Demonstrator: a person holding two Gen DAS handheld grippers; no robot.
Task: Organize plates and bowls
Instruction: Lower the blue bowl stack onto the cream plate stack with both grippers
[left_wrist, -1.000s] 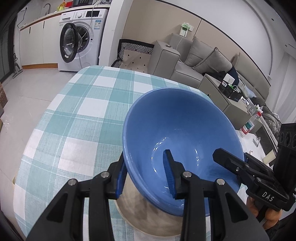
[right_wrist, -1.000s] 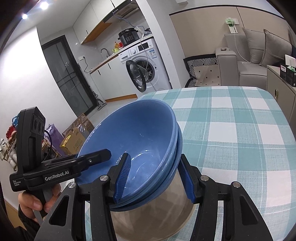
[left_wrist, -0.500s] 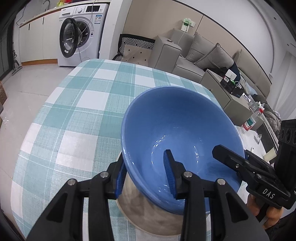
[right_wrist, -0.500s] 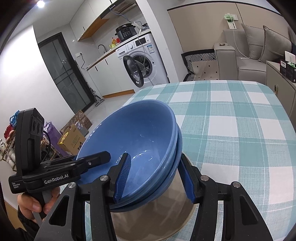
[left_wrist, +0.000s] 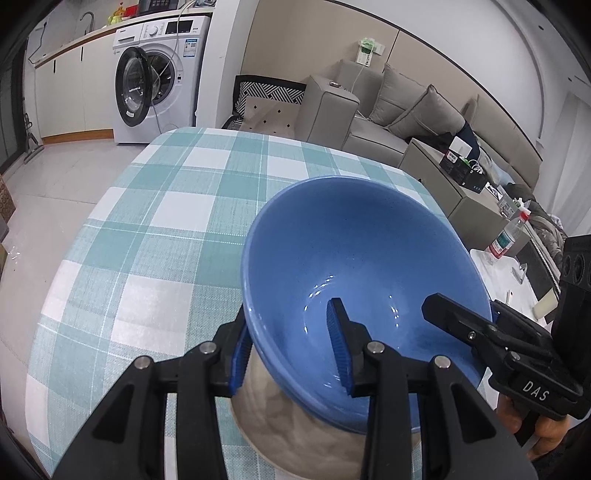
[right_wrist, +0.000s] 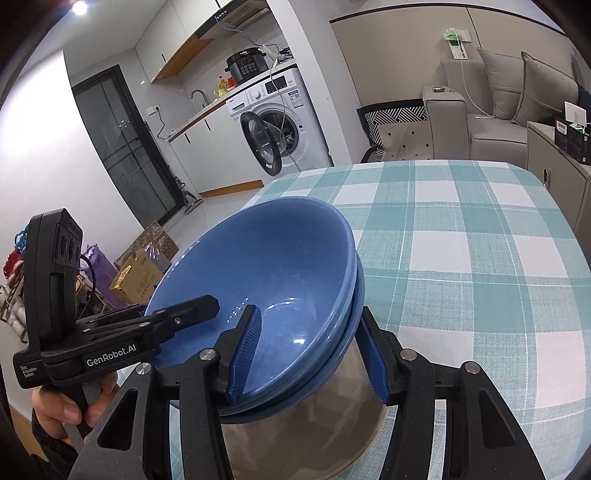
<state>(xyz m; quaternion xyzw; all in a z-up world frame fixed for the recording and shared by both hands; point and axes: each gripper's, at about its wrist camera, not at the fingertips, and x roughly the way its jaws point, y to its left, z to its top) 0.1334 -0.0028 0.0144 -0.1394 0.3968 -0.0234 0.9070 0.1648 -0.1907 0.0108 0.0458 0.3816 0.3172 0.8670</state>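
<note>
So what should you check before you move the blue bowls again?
1. Left gripper fingers on both sides of the top bowl's wall: ok.
2. Right gripper fingers astride both rims, top bowl and lower bowl: ok.
3. Bowls nested evenly: ok.
4. Grip firm enough: cannot tell.
5. Checked tablecloth ahead free of clutter: ok.
6. Bowls' bases resting on the table: cannot tell.

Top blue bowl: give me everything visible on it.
The top blue bowl is glossy, plain blue and looks ceramic, with a wide flared rim and nothing inside. It is tilted and nested in a second blue bowl, above the checked tablecloth. The left tongs and right tongs each straddle the rim, one finger inside.
</note>
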